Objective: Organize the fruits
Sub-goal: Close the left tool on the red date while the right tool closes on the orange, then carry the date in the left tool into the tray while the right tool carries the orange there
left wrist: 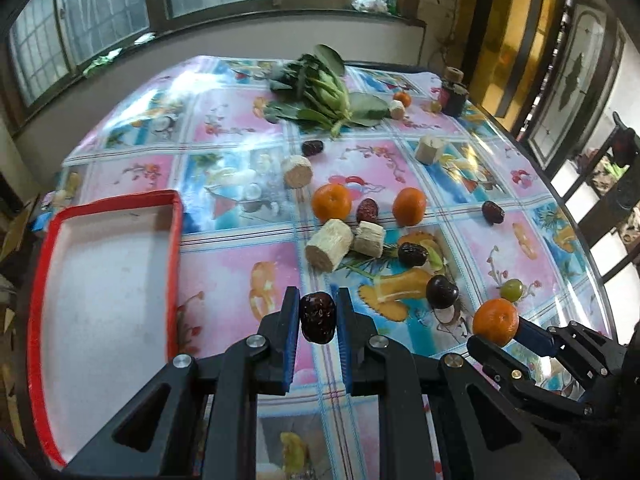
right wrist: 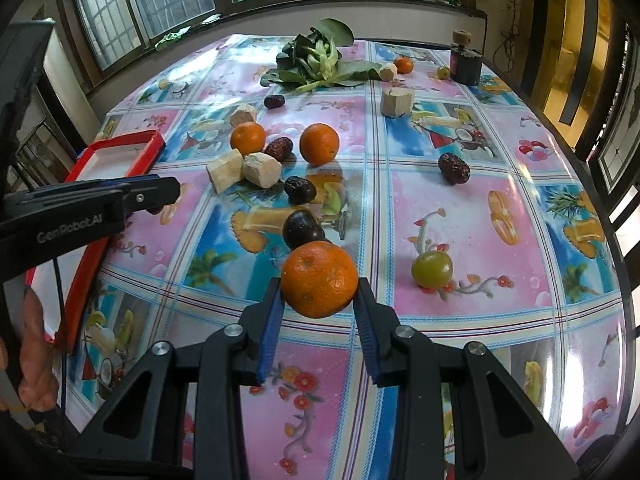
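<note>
My left gripper (left wrist: 318,306) is shut on a dark red date (left wrist: 317,317), held above the table just right of the red-rimmed white tray (left wrist: 112,272). My right gripper (right wrist: 319,292) is shut on an orange mandarin (right wrist: 319,278); it also shows in the left wrist view (left wrist: 495,321). The tray is empty and shows in the right wrist view (right wrist: 120,152) at the left. Loose on the table lie two mandarins (left wrist: 331,201), several dates (left wrist: 412,254), a dark plum (left wrist: 441,291), a green grape-like fruit (left wrist: 512,290) and several sugarcane chunks (left wrist: 329,244).
A bunch of leafy greens (left wrist: 324,92) lies at the far side, with another mandarin (left wrist: 402,98) and a dark jar (left wrist: 454,92) near the far right corner. The table edge curves along the right. Windows run behind.
</note>
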`<state>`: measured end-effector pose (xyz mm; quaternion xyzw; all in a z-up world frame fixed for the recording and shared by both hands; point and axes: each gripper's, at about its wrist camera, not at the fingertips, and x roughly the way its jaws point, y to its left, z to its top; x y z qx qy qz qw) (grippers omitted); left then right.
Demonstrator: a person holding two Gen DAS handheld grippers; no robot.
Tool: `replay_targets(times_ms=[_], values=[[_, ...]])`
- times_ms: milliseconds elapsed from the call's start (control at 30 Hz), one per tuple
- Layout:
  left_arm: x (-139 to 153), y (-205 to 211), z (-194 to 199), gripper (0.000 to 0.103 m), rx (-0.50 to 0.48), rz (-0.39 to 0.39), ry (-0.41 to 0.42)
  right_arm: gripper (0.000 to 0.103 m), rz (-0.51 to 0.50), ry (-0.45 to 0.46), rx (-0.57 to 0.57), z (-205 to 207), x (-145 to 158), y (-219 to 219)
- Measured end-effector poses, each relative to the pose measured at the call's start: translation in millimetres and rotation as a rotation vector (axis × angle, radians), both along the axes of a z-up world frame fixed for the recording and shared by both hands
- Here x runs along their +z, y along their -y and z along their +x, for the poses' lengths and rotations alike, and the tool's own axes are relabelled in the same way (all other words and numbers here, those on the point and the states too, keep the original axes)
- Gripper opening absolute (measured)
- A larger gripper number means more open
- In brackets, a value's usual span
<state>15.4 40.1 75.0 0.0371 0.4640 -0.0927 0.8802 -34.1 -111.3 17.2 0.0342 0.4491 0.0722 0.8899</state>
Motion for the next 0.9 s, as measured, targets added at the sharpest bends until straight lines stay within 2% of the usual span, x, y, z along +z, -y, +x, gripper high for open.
replay_targets(times_ms=[333, 667, 900], values=[[16.0, -16.5, -14.7, 0.016, 0.061, 0.032, 0.037, 0.037, 0.002, 0.033, 0.019, -5.0, 15.1, -8.1], [18.7, -37.9, -21.1, 0.016, 0.119, 0.034, 0.035, 0.037, 0.003, 0.049, 0.059, -6.1, 24.5, -25.4], [20.2, -67.6, -26.2, 0.016, 0.178, 0.040, 0.042, 0.037, 0.005, 0.052, 0.093, -5.1, 27.6, -40.6]])
